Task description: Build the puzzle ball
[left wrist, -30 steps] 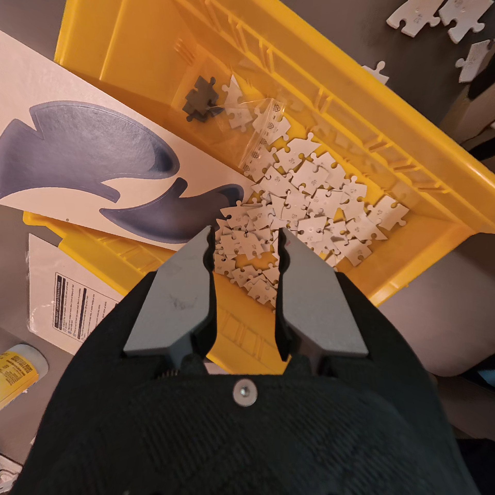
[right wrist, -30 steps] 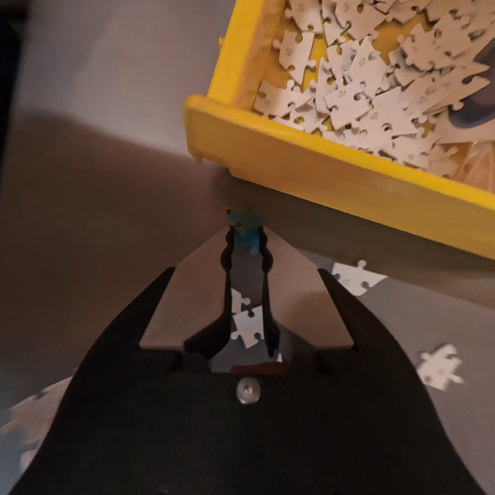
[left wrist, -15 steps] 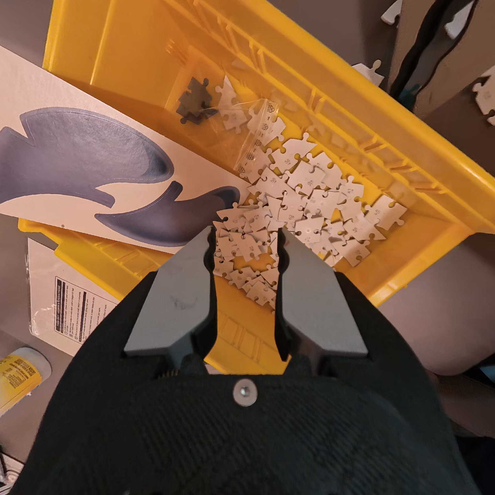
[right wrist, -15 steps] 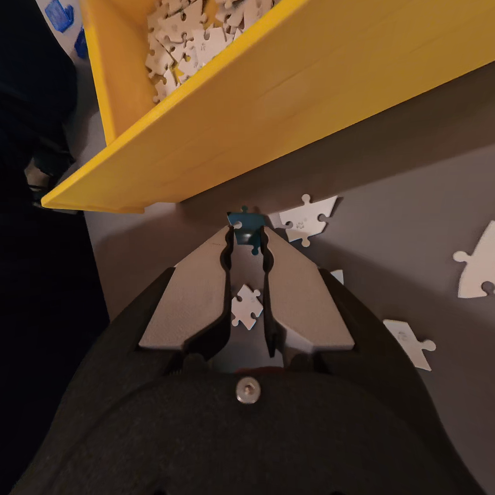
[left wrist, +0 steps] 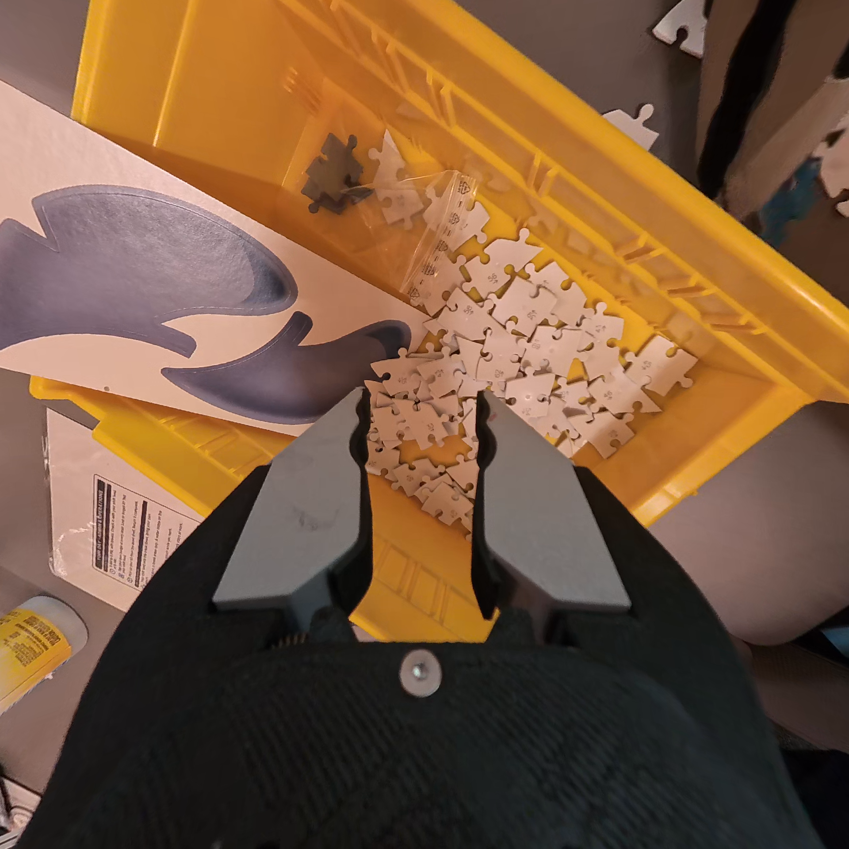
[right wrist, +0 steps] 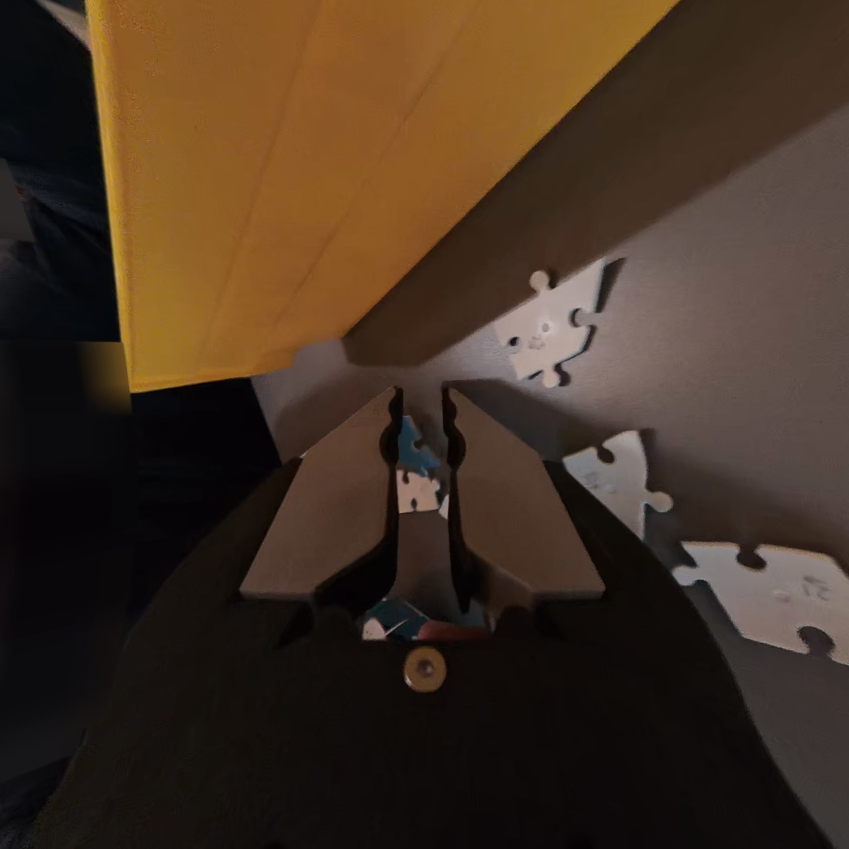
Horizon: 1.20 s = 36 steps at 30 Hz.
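Note:
A yellow bin (left wrist: 689, 257) holds a pile of white puzzle pieces (left wrist: 528, 349), back side up. My left gripper (left wrist: 420, 399) hovers open and empty over the near end of the pile. My right gripper (right wrist: 421, 393) is low over the grey table beside the bin's outer wall (right wrist: 275, 183). Its fingers stand a narrow gap apart with nothing between the tips. A blue puzzle piece (right wrist: 416, 448) shows farther back in that gap, above a white piece (right wrist: 416, 498). The view is blurred, so I cannot tell whether the blue piece is held or lies on the table.
In the bin lie a clear bag with a dark piece (left wrist: 333, 177) and a printed card with blue shapes (left wrist: 138, 275). A printed sheet (left wrist: 115, 519) and a yellow-labelled bottle (left wrist: 32, 643) lie to the left. Loose white pieces (right wrist: 556, 321) (right wrist: 758, 597) dot the table. The left gripper's tips are roughly 15 cm from the right gripper's.
My right gripper dropped close to the table beside the bin. The blue piece no longer sticks out past its tips and the gap looks narrower. My left gripper has barely moved.

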Tool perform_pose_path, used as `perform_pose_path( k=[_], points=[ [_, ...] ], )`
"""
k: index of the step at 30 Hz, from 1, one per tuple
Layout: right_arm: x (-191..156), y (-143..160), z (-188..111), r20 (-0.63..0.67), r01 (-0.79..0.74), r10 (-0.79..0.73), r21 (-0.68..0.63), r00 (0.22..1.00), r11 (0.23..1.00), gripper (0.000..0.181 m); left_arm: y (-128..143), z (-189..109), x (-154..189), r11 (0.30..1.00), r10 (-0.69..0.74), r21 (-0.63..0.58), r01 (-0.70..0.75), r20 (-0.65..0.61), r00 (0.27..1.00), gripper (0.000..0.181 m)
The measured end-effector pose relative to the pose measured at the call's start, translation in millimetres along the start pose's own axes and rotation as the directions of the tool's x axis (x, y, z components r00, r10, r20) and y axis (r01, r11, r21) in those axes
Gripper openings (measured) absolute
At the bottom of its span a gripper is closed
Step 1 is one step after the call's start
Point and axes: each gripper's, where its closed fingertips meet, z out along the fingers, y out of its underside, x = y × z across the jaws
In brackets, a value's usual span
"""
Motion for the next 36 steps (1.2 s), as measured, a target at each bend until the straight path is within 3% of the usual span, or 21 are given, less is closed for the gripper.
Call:
perform_pose_path(
  k=[2, 5, 10, 14, 19, 29, 36],
  points=[
    [7.4, -7.9, -4.1, -0.063, 0.012, -0.011, 0.029, 0.998, 1.000, 0.013, -0.5, -0.1, 0.7, 1.000, 0.001, 0.002, -0.001, -0.002, 1.000, 0.044],
    [9.6, -18.1, -12.1, -0.137, 0.082, -0.074, 0.050, 0.988, 0.995, 0.025, 0.3, -0.2, 0.2, 1.000, 0.002, 0.001, -0.002, -0.001, 1.000, 0.044],
    [-12.8, -22.7, -36.3, -0.249, 0.294, -0.272, 0.057, 0.929, 0.954, 0.027, -0.1, -2.0, -2.2, 1.000, -0.007, 0.010, 0.007, 0.000, 1.000, 0.044],
    [-21.1, 2.1, -26.7, -0.295, 0.436, -0.440, -0.084, 0.848, 0.896, 0.030, -0.1, 0.2, -1.2, 1.000, -0.002, 0.001, 0.002, -0.002, 1.000, 0.044],
    [-2.8, 18.1, -6.8, -0.383, 0.572, -0.632, -0.271, 0.674, 0.774, 0.027, -0.9, 1.1, 1.9, 1.000, 0.007, -0.002, -0.007, -0.002, 1.000, 0.044],
    [-10.9, 30.3, 3.1, -0.274, 0.644, -0.714, -0.308, 0.644, 0.700, 0.029, -0.9, -2.1, 0.3, 1.000, 0.003, 0.010, -0.003, -0.001, 1.000, 0.043],
    [-4.2, 31.9, 7.9, -0.293, 0.684, -0.786, -0.388, 0.545, 0.618, 0.022, -1.3, -3.1, 1.3, 1.000, 0.010, 0.010, -0.010, 0.002, 1.000, 0.043]
  ],
)
